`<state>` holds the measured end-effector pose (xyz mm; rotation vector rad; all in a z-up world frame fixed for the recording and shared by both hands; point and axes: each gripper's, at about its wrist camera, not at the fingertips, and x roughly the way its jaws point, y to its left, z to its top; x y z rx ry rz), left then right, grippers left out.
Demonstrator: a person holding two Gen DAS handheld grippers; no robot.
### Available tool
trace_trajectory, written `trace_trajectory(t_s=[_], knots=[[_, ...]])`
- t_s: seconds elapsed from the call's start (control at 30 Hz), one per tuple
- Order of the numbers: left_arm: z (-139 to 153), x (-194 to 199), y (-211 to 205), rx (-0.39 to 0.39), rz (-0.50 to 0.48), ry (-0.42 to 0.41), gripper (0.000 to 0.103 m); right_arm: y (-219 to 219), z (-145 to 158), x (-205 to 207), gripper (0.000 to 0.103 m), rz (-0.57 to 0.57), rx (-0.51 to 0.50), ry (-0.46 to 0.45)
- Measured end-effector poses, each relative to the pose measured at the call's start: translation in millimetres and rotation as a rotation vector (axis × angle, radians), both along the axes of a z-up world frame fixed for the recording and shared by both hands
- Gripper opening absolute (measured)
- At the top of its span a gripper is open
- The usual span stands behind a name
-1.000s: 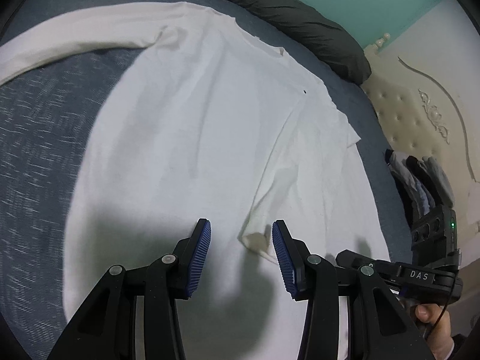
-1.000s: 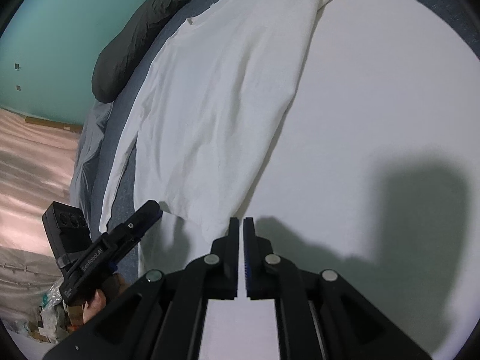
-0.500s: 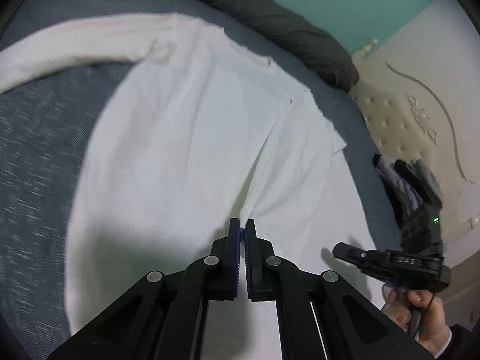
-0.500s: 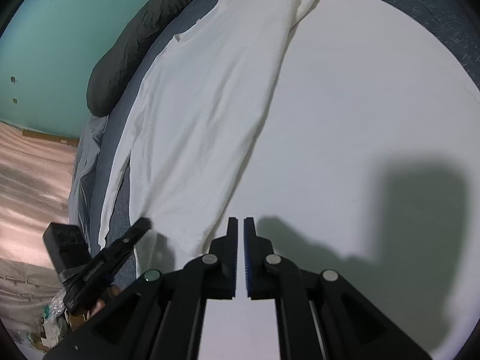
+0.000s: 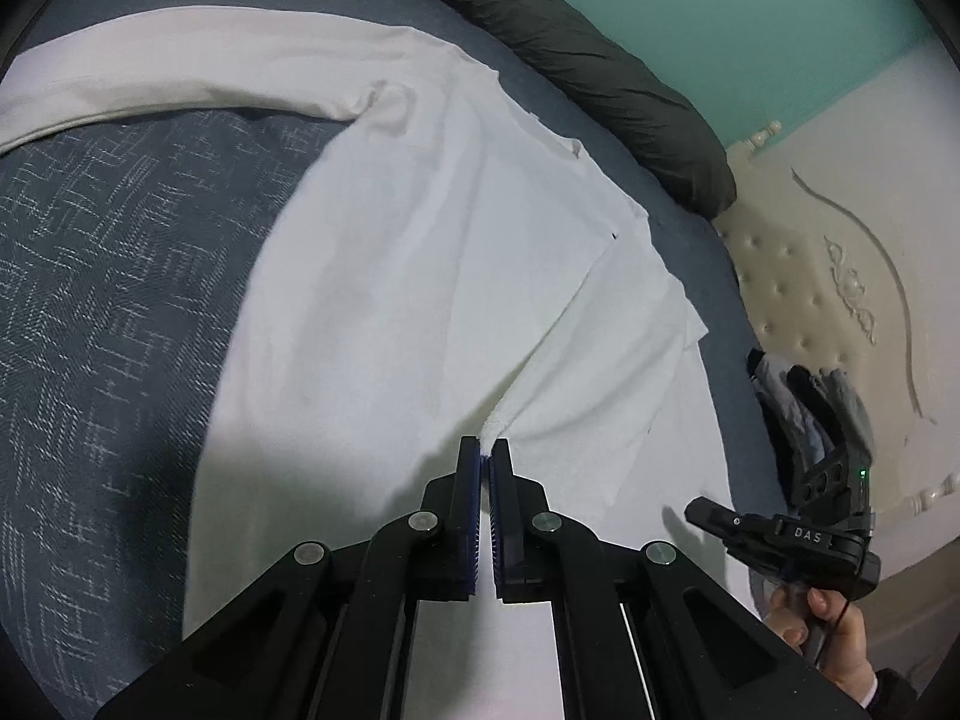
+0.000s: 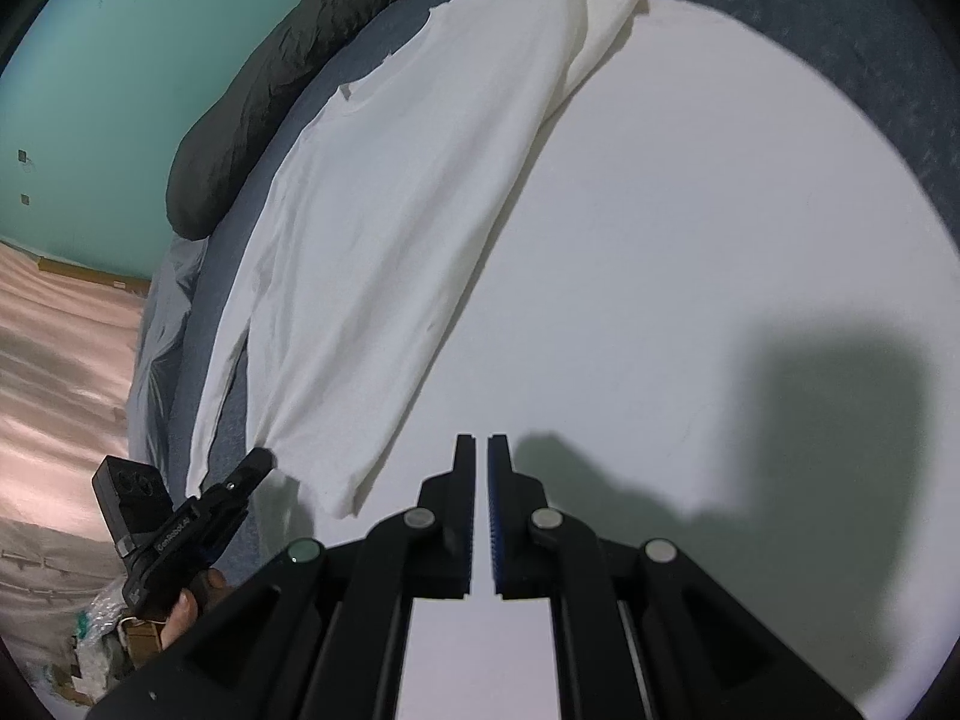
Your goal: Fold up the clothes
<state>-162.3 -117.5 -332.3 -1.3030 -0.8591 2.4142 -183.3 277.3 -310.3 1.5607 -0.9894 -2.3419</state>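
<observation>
A white long-sleeved shirt (image 5: 420,276) lies spread on a blue-grey bed (image 5: 108,276). One sleeve is folded across its body; the other stretches off to the upper left. My left gripper (image 5: 486,450) is shut on the cuff of the folded sleeve and lifts it a little. My right gripper (image 6: 480,450) is shut over the shirt's body (image 6: 630,276); no cloth shows between its fingers. The folded sleeve (image 6: 384,252) lies to its left. Each gripper shows in the other's view: the right (image 5: 798,540), the left (image 6: 180,528).
A dark bolster (image 5: 576,54) lies along the bed's far edge under a teal wall (image 5: 750,18). A cream padded headboard (image 5: 840,276) stands at right with dark clothes (image 5: 810,402) beside it. A pink cover (image 6: 54,372) lies left of the bed.
My left gripper closed on the sleeve cuff and drew it up and back, so the sleeve is pulled taut. My right gripper stayed shut and drew back a little.
</observation>
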Motion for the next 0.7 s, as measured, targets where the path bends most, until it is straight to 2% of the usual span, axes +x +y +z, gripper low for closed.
trace_trajectory(t_s=[0.03,0.07,0.1,0.17,0.43,0.7], knots=[[1.6,-1.2,-1.3,-0.003,0.0,0.004,0.003,7.4,2.9,-4.4,0.005,-0.001,0.026,0.007],[2.8,-2.8,-1.9,-0.002,-0.001,0.008,0.003,14.7,5.7,-8.9,0.011,-0.001,0.053,0.013],[3.9,-4.4,-2.7,-0.001,-0.001,0.012,0.003,22.1,8.6,-13.3,0.026,-0.002,0.079,0.02],[5.4,-7.4,-4.6,-0.002,0.0,0.016,0.003,36.8,14.4,-22.1,0.032,-0.003,0.132,0.033],[4.6,-14.2,-15.6,0.024,0.014,0.015,0.003,95.6,36.6,-58.1,0.032,-0.006,0.343,0.087],[3.8,-17.3,-20.9,0.02,0.026,0.012,0.003,139.3,34.2,-109.1,0.032,0.031,0.466,0.147]])
